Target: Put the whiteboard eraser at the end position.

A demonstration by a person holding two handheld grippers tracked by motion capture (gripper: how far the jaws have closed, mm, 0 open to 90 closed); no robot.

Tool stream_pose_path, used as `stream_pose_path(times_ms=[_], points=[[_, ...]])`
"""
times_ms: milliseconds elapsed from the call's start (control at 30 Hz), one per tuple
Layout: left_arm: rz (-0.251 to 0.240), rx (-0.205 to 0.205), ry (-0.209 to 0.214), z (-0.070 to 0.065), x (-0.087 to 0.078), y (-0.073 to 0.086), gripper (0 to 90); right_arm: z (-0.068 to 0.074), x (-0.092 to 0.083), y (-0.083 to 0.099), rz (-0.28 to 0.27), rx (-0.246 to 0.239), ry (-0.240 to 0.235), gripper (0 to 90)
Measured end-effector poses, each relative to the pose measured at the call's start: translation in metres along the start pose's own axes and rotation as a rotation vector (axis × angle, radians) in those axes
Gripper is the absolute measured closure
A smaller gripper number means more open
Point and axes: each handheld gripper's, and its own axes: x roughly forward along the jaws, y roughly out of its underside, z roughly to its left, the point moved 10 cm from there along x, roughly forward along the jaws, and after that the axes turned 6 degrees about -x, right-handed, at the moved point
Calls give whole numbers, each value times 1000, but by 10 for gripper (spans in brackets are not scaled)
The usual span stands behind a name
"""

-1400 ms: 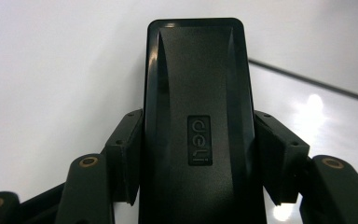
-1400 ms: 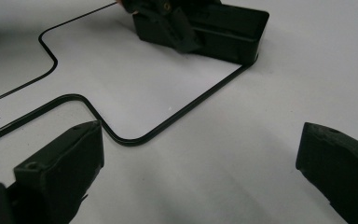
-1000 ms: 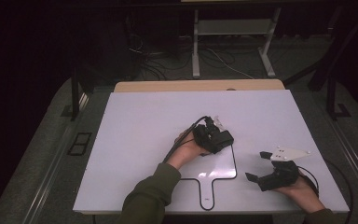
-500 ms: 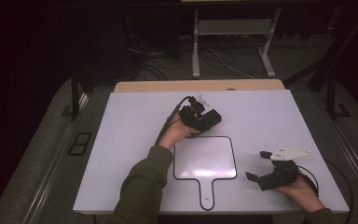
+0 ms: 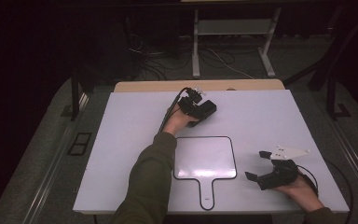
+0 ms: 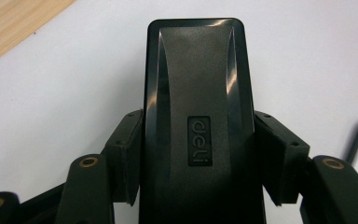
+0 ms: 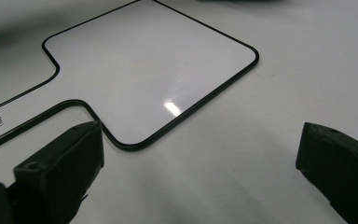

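Black plastic fills the left gripper (image 6: 193, 186): its two jaws are clamped on the long sides of a black eraser block (image 6: 198, 116) with the raised word "deli" on its top face, each pad pressed flat against an edge. In the high view that left gripper (image 5: 204, 110) sits at the far middle of the white table (image 5: 121, 140), close to the wooden strip (image 5: 144, 86) along the far edge, and the eraser block (image 5: 208, 108) juts out from it toward the right. Whether the block rests on the table or hangs just above it cannot be told.

Jaws of the right gripper (image 7: 200, 172) stand wide apart with nothing between them, only bare table surface. It lies low at the near right of the table in the person's hand (image 5: 300, 186), aimed toward the small handled whiteboard (image 5: 205, 158), which lies flat between the two arms, its black-rimmed corner (image 7: 135, 142) just ahead of one jaw.
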Motion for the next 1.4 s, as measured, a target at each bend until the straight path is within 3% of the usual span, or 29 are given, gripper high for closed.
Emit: stream_pose_path(times_ms=[167, 233, 300, 367, 700, 833, 900, 1033, 1400], points=[[32, -1, -3, 1, 12, 4, 389, 0, -1, 0, -7, 4, -1, 0], [12, -12, 7, 1, 14, 3, 386, 0, -2, -1, -9, 4, 0, 0], [-32, -51, 20, 1, 8, -3, 355, 0, -1, 0, -7, 2, -1, 0], [-55, -60, 22, 0, 1, -7, 329, 0, -1, 0, -6, 5, -2, 0], [-140, -9, 49, -15, -37, -7, 284, -2, 0, 2, -2, 8, -3, 0], [-170, -16, 55, -26, -51, 3, 269, -3, 0, 1, -11, 19, -7, 0], [-158, 17, 52, -28, -59, 12, 260, -3, 0, 1, -12, 21, -8, 0], [-179, 28, 47, -36, -73, 28, 246, -2, -1, 0, -15, 19, -4, 0], [-237, -16, 68, -47, -103, 69, 207, -1, 0, 0, -26, 34, -11, 0]])
